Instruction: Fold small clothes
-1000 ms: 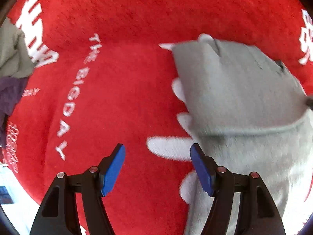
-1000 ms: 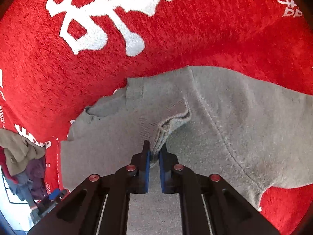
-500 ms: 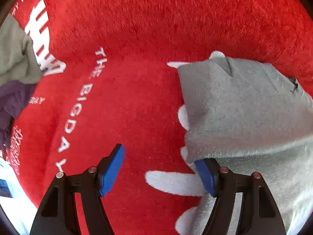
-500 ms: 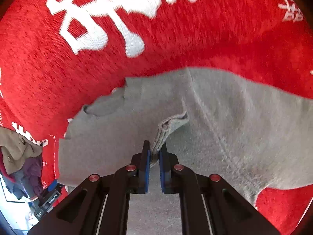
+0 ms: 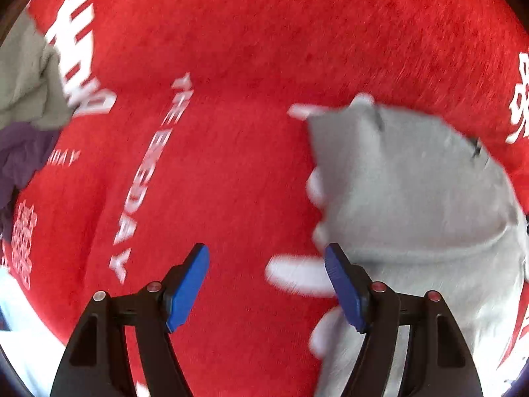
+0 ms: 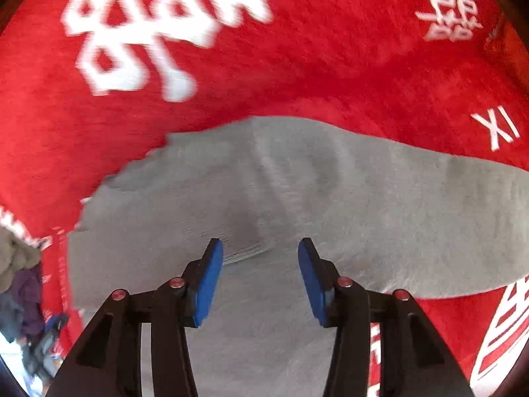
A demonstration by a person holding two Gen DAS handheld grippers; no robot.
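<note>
A grey sweatshirt (image 6: 330, 198) lies flat on a red cloth with white lettering (image 6: 330, 49). It also shows at the right of the left wrist view (image 5: 413, 192), with a folded part on top. My right gripper (image 6: 260, 248) is open and empty just above the grey fabric, over its ribbed cuff. My left gripper (image 5: 267, 258) is open and empty over the red cloth (image 5: 231, 132), its right finger at the sweatshirt's left edge.
A heap of other clothes, olive and purple, lies at the far left of the left wrist view (image 5: 23, 99) and at the lower left of the right wrist view (image 6: 20, 271). White printed characters cover parts of the red cloth.
My right gripper has opened and let go of the sweatshirt's cuff, which now lies flat. My left gripper stayed open and shifted a little beside the sweatshirt's edge.
</note>
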